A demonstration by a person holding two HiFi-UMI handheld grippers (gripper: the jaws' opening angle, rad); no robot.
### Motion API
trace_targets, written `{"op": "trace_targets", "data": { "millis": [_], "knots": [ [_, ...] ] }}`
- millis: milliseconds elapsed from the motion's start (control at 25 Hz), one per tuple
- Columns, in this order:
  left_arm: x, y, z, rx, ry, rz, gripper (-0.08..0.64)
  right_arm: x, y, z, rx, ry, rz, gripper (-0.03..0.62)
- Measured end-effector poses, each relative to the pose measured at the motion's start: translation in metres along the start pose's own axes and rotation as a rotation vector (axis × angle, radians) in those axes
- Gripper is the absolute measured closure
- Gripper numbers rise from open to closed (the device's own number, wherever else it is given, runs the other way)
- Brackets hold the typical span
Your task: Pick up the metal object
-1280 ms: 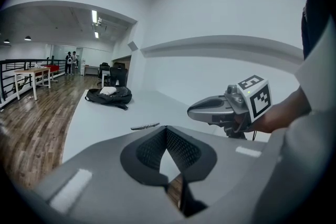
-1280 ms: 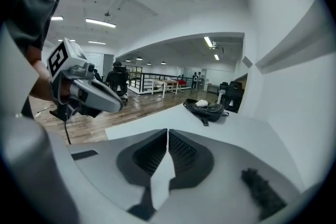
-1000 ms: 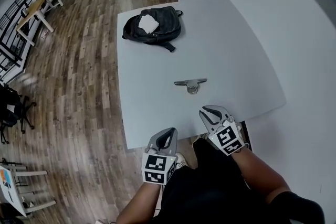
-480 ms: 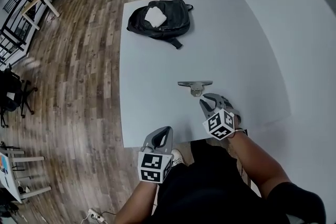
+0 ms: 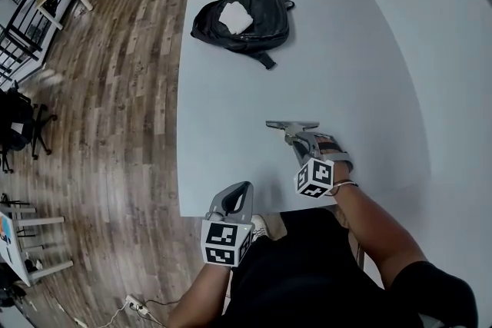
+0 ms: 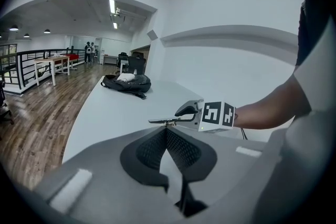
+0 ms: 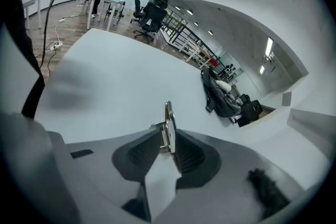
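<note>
Right gripper moved in from the table edge and is now clamped on the metal object. Left gripper unchanged off the table's near edge, jaws together, empty.

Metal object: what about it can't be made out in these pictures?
- Head view: the right gripper covers part of the metal object; whether it rests on the table or is lifted is unclear.
- Right gripper view: only its thin edge shows, and its base is hidden between the jaws.
- Left gripper view: it is too small for detail.
</note>
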State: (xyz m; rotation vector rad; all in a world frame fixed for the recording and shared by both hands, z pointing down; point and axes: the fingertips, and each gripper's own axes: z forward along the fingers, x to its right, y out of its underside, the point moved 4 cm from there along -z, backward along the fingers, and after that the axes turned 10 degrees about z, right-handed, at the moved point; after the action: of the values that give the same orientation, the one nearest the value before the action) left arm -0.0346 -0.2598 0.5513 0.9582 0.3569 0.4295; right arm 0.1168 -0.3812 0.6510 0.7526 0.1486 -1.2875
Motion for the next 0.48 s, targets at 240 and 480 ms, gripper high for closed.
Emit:
{"op": "trace_targets", "data": {
  "millis": [240, 480],
  "knots": [
    [-0.006, 0.003, 0.007, -0.018, -0.011, -0.015, 0.552, 0.000, 0.004, 0.018, -0.040, -0.004, -0.051, 0.505],
    [-0.007, 0.000, 0.013, -0.015, -0.017, -0.015, 0.552, 0.000, 0.007, 0.032, -0.061, 0.002, -0.078, 0.505]
  ]
}}
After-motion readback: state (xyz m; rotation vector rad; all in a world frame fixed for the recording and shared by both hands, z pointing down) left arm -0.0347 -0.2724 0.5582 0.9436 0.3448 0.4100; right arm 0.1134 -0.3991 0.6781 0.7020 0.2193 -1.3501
